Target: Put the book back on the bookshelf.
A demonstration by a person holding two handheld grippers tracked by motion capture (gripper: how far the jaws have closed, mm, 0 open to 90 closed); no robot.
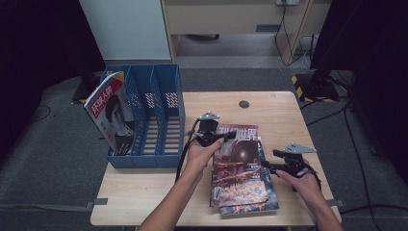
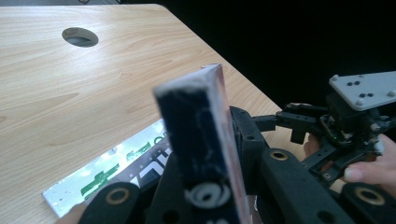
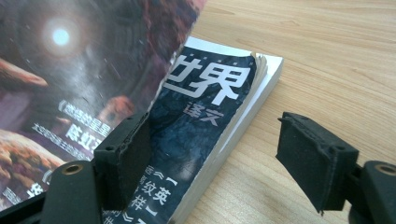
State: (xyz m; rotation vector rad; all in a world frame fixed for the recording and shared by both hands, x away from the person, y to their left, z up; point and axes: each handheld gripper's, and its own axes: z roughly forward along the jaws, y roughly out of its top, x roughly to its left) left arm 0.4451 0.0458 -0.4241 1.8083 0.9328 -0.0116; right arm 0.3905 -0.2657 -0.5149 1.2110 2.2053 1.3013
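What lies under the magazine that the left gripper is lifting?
Under the lifted magazine lies a second magazine, dark blue with white characters, flat on the table. The lifted one covers most of its cover, and whether anything lies beneath it cannot be seen.

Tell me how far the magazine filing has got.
Done: one magazine already leans in the blue file rack's leftmost slot. In hand: the left claw is shut on the far edge of the top magazine, lifting it off the one beneath; the right claw stands open beside the stack. Left: both stacked magazines, and two rack slots look empty.
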